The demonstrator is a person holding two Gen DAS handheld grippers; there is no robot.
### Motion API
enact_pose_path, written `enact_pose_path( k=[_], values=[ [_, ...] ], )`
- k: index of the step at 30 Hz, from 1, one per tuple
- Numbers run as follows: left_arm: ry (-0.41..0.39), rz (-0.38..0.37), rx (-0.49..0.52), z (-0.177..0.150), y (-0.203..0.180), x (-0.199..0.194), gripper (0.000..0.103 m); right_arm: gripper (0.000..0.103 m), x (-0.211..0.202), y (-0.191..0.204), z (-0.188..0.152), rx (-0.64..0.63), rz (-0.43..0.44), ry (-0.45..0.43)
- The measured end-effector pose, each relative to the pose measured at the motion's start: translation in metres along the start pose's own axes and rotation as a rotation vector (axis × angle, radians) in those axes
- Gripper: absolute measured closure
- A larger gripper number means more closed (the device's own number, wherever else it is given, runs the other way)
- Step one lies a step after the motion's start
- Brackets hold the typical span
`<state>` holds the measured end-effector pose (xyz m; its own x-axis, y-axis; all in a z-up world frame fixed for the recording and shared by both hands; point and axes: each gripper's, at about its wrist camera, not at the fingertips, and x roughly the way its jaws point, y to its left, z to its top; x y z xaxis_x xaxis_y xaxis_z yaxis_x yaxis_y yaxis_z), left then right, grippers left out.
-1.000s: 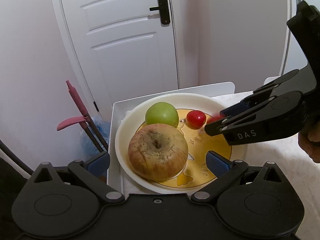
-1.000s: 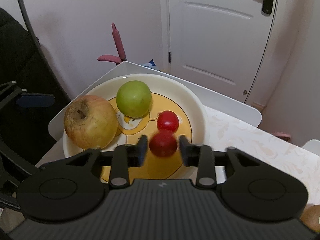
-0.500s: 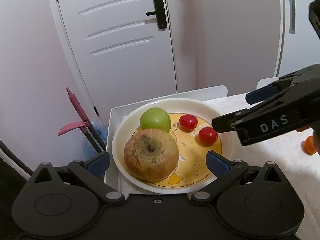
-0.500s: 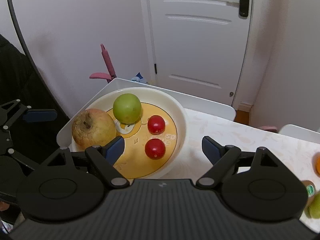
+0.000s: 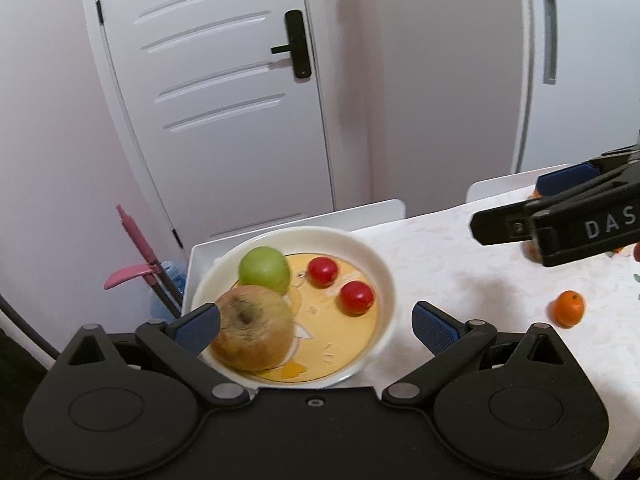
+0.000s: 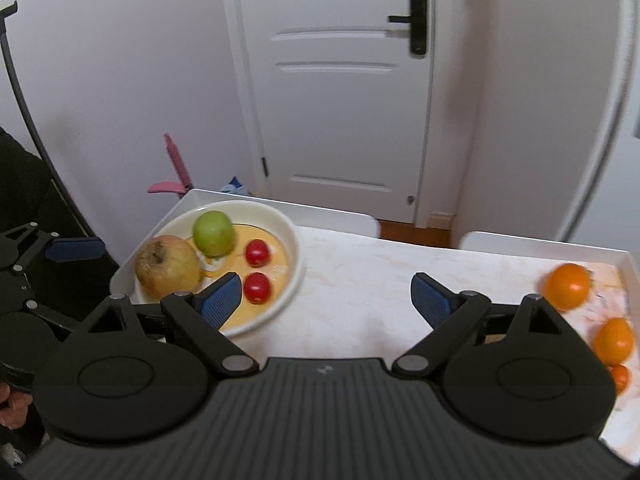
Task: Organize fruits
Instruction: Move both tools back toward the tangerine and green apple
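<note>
We see a pale marbled counter (image 6: 360, 280) before a white door (image 6: 340, 100). At nine o'clock the plate (image 6: 294, 248) holds apples and two tomatoes (image 6: 257, 287); oranges (image 6: 567, 285) lie at three. Both hand-held grippers, left (image 5: 316, 323) and right (image 6: 326, 294), are released; the right's jaws are opening, nothing between.

Black gripper (image 5: 316, 322), blue pads, "DAS" marking

The plate (image 5: 384, 276) on the table (image 6: 360, 280) is viewed closely, obliquely downward, from left and right wrists; both views share it.
</note>
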<state>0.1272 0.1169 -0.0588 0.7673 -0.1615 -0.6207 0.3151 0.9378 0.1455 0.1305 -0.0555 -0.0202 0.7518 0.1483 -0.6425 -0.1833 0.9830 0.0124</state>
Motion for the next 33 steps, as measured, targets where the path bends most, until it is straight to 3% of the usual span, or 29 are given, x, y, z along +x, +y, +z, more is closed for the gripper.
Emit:
enact_pose_path(
  k=[7, 16, 24, 33],
  values=[
    [-0.005, 0.006, -0.011, 0.009, -0.035, -0.017, 0.000, 0.000, -0.036, -0.046, -0.016, 0.004, -0.052, -0.033],
    [0.000, 0.030, -0.041, 0.013, -0.099, -0.031, 0.000, 0.000, -0.064, -0.119, -0.039, 0.010, -0.046, -0.024],
    [0.013, 0.039, -0.066, 0.007, -0.156, -0.027, 0.000, 0.000, -0.060, -0.170, -0.060, -0.068, -0.003, 0.004],
    [0.033, 0.042, -0.086, -0.003, -0.206, 0.005, 0.000, 0.001, -0.031, -0.208, -0.077, -0.107, 0.065, 0.017]
  ],
)
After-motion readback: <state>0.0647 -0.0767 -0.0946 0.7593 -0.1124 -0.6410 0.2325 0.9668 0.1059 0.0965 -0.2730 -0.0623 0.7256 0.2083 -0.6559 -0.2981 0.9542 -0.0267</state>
